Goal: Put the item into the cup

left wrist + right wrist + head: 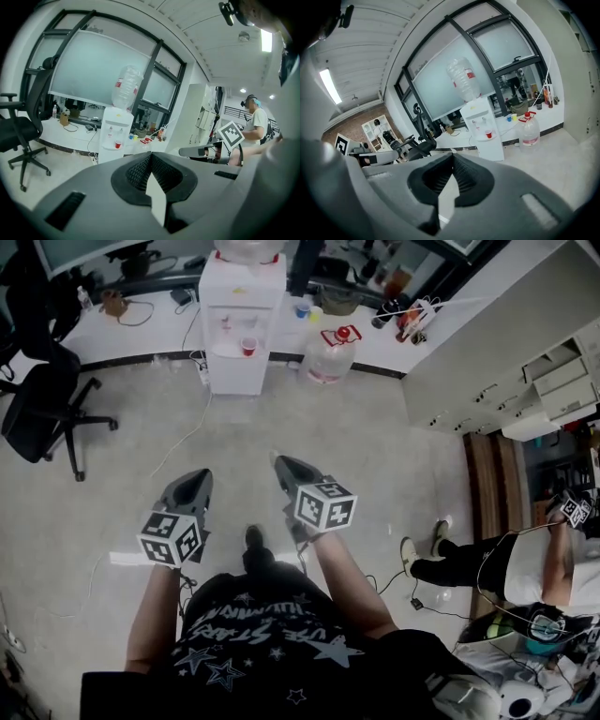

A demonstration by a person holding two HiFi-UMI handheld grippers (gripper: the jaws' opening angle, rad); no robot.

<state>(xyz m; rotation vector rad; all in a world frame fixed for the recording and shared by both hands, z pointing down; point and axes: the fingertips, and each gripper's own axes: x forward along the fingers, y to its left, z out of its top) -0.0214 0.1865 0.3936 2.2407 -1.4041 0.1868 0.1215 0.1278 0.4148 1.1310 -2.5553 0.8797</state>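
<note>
**Both grippers closed, red cup well ahead at the dispenser**

Head view: the water dispenser (241,326) is cut off at the top edge, so only the base of its bottle shows. The red cup (248,346) stands in the dispenser's tap recess, small but clear. I cannot tell which thing is the item. A water jug (327,358) stands on the floor just right of the dispenser, and an office chair (41,401) stands well to its left. The left gripper (198,476) and the right gripper (280,462) are held side by side in front of the person's torso. The forearms are bent forward and both noses point toward the dispenser, well short of it. Each marker cube faces up at the camera. A second person (487,566), far right of the dispenser, is partly cut off by the frame.

Left gripper view: the ribbed pads meet at the tips with nothing between them. The cup shows beyond them in the dispenser.

Right gripper view: these jaws are likewise pressed together on nothing. The dispenser, cup and jug lie ahead.
</note>
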